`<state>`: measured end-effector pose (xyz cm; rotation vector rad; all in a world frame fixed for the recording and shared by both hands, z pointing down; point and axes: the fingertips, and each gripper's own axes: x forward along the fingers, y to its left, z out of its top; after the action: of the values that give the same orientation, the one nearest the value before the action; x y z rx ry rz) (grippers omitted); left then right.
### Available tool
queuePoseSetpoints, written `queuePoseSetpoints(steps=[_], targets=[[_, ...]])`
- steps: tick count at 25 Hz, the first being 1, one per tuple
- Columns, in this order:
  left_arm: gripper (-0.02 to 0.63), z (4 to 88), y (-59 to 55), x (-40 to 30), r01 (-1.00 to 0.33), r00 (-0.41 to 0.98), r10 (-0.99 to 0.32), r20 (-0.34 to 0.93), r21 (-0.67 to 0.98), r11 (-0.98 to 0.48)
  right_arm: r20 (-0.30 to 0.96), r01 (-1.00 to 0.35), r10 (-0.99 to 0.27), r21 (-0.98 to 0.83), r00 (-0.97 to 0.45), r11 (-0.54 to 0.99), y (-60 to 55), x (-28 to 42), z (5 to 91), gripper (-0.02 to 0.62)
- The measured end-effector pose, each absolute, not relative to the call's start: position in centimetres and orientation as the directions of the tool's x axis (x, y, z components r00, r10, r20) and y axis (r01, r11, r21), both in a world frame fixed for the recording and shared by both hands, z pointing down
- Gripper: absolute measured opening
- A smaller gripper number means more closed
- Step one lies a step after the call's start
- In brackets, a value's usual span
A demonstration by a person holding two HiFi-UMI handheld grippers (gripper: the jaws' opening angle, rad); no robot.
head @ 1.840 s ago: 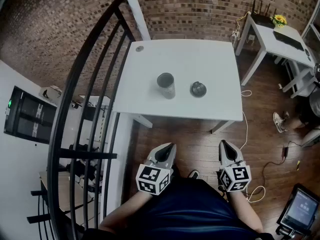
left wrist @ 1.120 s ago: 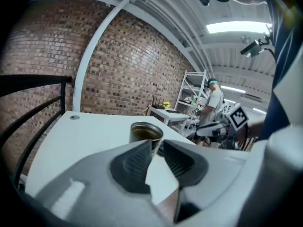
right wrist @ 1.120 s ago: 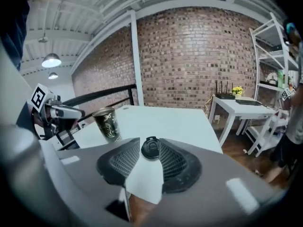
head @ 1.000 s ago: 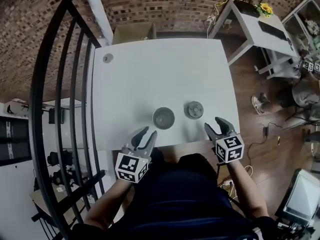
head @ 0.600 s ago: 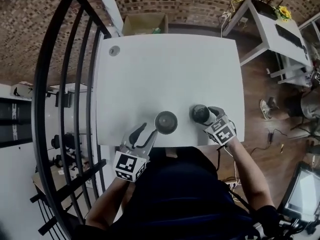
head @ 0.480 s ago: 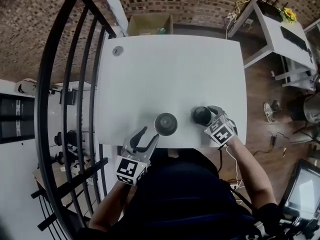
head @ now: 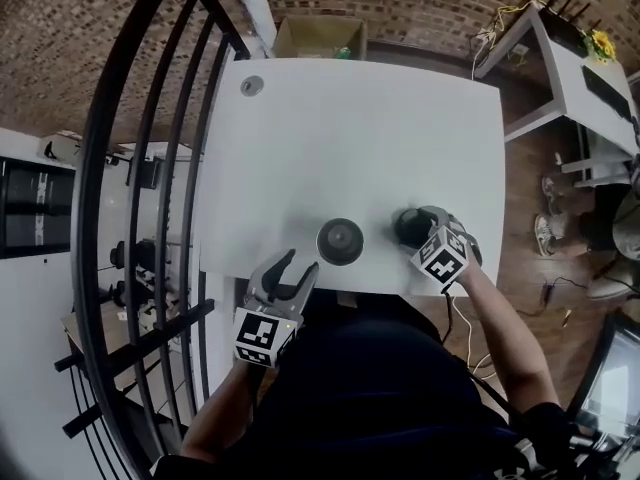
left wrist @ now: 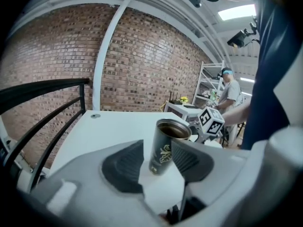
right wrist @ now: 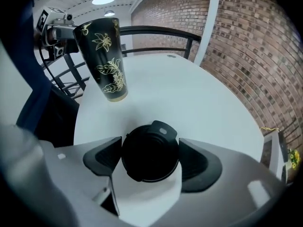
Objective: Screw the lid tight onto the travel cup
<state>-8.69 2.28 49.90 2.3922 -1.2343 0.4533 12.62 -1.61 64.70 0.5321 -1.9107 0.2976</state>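
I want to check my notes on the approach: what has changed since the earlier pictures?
The right gripper came down over the lid; its jaws have just been opening and stand around it, not gripping. The left gripper came up to the table edge near the cup, jaws also just opening, holding nothing. Cup and lid stayed in place.

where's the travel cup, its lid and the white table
travel cup [left wrist: 163,150]: left gripper view, on its flowered side wall.
lid [right wrist: 149,155]: right gripper view, on its black top.
white table [head: 370,138]: head view, on its bare middle.
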Motion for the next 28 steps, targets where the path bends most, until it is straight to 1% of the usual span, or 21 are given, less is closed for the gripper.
queuePoseSetpoints(steps=[7,13,14,21,25,28], targets=[[0.170,49.5,1.8,-8.8,-0.820,0.566,-0.694,0.445,0.218,-0.529,0.910,-0.530,-0.244,0.032,-0.335,0.848,-1.8,12.8,64.1,0.374],[0.161,50.4,2.0,-9.2,-0.811,0.580,-0.679,0.450,0.238,-0.535,0.848,-0.609,-0.322,0.000,-0.420,0.793,-1.2,12.7,60.3,0.367],[0.161,50.6,2.1,-9.3,-0.809,0.583,-0.676,0.451,0.243,-0.536,0.839,-0.618,-0.331,-0.008,-0.431,0.786,-1.1,12.6,59.6,0.350],[0.160,50.7,1.5,-9.5,-0.794,0.603,-0.668,0.435,0.254,-0.552,0.773,-0.637,-0.419,0.024,-0.477,0.770,-2.7,11.4,54.1,0.351],[0.158,50.1,1.2,-9.6,-0.790,0.610,-0.674,0.417,0.251,-0.559,0.683,-0.632,-0.458,-0.007,-0.569,0.775,-3.3,9.6,48.9,0.350],[0.158,50.2,1.3,-9.6,-0.783,0.619,-0.664,0.419,0.254,-0.568,0.595,-0.586,-0.449,-0.046,-0.667,0.809,-3.3,6.4,44.9,0.350]])
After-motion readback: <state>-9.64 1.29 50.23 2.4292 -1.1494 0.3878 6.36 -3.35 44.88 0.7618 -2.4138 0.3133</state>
